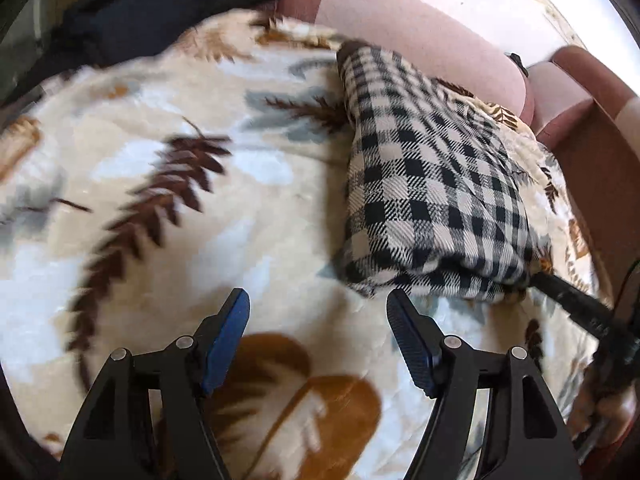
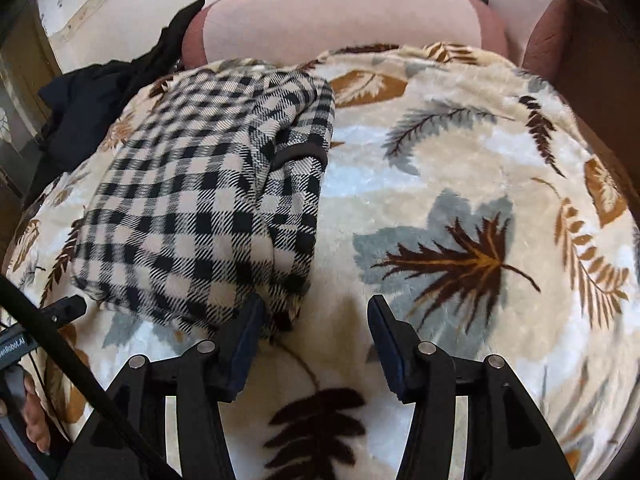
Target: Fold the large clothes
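Left wrist view: the left gripper hangs over a leaf-print blanket, its blue-padded jaws spread wide with nothing between them. A folded black-and-white checked garment lies on the blanket ahead and to the right, clear of the jaws. The tip of the right gripper reaches the garment's near right corner. A pink cushion sits behind the blanket, and a dark cloth lies at the far left.

Right wrist view: the right gripper is also spread wide and holds nothing. Its left finger sits at the garment's near edge; whether they touch is unclear. The garment lies on the left of the blanket. The left gripper shows at the lower left, near the garment's near left corner. The cushion and dark cloth lie beyond.
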`<move>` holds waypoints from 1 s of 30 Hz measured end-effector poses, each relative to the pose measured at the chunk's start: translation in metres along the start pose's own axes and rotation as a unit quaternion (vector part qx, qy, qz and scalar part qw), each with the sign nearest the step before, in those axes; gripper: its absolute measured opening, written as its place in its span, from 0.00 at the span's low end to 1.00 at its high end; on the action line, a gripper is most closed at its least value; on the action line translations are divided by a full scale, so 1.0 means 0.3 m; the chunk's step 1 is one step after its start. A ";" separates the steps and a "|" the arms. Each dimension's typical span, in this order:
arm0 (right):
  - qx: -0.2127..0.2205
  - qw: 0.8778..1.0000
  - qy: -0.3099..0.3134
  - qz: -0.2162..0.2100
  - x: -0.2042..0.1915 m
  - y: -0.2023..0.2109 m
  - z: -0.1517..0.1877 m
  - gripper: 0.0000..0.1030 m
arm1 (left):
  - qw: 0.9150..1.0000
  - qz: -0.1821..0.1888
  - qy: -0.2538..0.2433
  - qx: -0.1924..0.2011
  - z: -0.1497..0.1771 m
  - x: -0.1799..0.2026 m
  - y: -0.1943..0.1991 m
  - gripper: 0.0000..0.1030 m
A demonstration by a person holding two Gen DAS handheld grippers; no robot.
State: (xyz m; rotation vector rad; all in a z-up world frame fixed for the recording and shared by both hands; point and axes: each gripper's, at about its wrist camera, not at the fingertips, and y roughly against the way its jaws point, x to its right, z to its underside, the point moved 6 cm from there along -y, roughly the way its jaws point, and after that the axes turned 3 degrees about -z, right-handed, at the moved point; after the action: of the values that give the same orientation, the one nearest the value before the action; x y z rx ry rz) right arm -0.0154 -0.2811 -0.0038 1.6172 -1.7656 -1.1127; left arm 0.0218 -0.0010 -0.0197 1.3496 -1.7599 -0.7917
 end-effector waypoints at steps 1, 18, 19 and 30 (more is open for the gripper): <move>0.007 1.000 -0.004 -0.001 -0.007 0.016 0.002 0.57 | 1.000 -0.014 -0.009 0.018 0.004 -0.003 0.034 0.69; 0.109 0.993 -0.046 0.019 -0.136 0.274 0.243 0.63 | 0.968 -0.087 -0.063 0.226 0.140 0.145 0.480 0.91; 0.106 0.993 -0.039 0.024 -0.146 0.268 0.255 0.63 | 0.970 -0.084 -0.062 0.218 0.154 0.150 0.474 0.91; 0.096 0.992 -0.029 0.077 -0.115 0.229 0.281 0.66 | 0.983 -0.090 -0.070 0.146 0.245 0.176 0.357 0.91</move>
State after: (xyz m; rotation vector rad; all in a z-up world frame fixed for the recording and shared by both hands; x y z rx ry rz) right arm -0.1163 -0.2305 0.0127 1.5374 -2.0514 -0.9518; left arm -0.1018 -0.0242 0.0426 1.7019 -1.9408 -0.7622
